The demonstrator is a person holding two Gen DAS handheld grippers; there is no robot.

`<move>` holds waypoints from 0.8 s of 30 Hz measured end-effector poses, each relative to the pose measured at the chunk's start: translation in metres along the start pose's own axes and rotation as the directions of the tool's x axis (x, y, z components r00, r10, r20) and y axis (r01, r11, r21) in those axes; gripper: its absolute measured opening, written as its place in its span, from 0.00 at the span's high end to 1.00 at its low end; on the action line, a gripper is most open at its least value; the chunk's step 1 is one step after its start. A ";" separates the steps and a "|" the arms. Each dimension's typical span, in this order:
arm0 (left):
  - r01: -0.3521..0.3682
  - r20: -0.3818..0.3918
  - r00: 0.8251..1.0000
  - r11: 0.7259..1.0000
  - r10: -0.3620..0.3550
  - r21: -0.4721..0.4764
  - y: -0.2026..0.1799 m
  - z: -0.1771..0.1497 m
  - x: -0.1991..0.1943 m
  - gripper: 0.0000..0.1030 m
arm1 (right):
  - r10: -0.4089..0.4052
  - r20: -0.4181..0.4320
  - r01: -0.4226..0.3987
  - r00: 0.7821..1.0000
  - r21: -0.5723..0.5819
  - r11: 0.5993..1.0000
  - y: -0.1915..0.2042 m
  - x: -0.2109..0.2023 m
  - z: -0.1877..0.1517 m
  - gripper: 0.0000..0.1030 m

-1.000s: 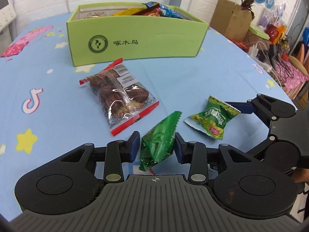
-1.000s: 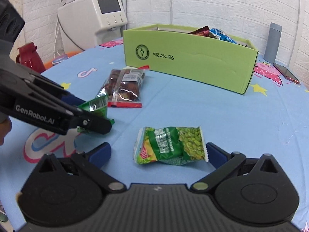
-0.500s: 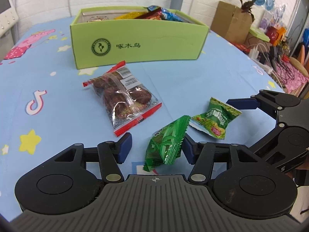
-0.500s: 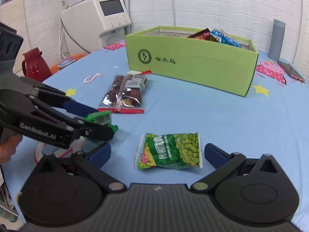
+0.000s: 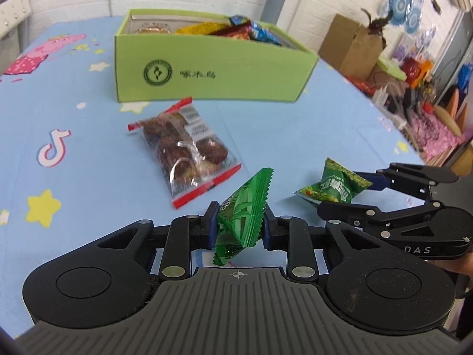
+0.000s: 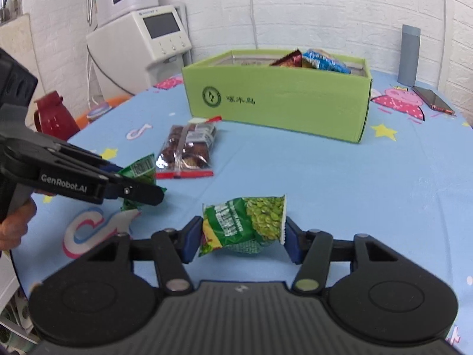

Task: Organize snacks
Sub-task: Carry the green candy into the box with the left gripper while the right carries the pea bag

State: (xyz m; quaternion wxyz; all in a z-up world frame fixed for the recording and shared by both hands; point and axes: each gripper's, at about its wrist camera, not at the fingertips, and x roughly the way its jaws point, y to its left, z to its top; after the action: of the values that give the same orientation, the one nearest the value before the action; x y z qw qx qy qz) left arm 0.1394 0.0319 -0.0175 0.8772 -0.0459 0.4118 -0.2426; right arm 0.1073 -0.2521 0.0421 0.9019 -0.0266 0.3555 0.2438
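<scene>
My left gripper (image 5: 239,227) is shut on a green candy packet (image 5: 244,207) and holds it off the blue tablecloth; it also shows in the right wrist view (image 6: 139,174). My right gripper (image 6: 241,236) is shut on a green pea snack bag (image 6: 245,222), which also shows in the left wrist view (image 5: 334,186). A clear packet of brown snacks (image 5: 183,148) with red ends lies on the cloth ahead. Beyond it stands the green cardboard box (image 5: 207,74), open on top and holding several snack packets (image 5: 236,29).
A grey cylinder (image 6: 409,56) and a phone (image 6: 433,102) lie behind the box. A white appliance (image 6: 142,47) and a red jug (image 6: 53,115) stand off the table's left side. A cardboard box (image 5: 351,44) and clutter sit off the other side.
The left gripper opened briefly, then shut again on the green packet and lifted it. The right gripper closed onto the pea bag, which now hangs between its pads.
</scene>
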 end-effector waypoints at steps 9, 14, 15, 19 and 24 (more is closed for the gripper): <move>-0.024 0.194 0.981 1.000 0.022 0.004 0.019 0.122 -0.016 0.92 | 0.022 0.173 -0.009 0.985 -0.076 0.997 -0.013 0.007 0.112 0.39; -0.042 0.203 0.978 0.999 0.048 -0.034 0.046 0.190 0.024 0.92 | 0.014 0.182 0.006 0.983 -0.109 0.994 -0.035 0.067 0.181 0.37; -0.049 0.194 0.979 0.998 0.056 -0.039 0.049 0.198 0.035 0.92 | 0.015 0.172 0.004 0.985 -0.106 0.994 -0.040 0.081 0.190 0.37; -0.089 0.122 0.988 0.995 0.094 -0.042 0.067 0.214 0.085 0.91 | -0.003 0.131 0.017 0.991 -0.108 0.994 -0.055 0.135 0.205 0.34; -0.142 0.115 0.983 0.989 0.145 -0.029 0.078 0.199 0.104 0.62 | -0.018 0.096 0.031 0.995 -0.131 0.991 -0.056 0.160 0.192 0.09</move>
State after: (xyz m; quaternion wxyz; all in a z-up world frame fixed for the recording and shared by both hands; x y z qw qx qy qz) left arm 0.3743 0.0284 0.0191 0.9144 -0.0391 0.3647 -0.1714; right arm 0.3542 -0.1917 0.0733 0.9169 -0.0794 0.2953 0.2567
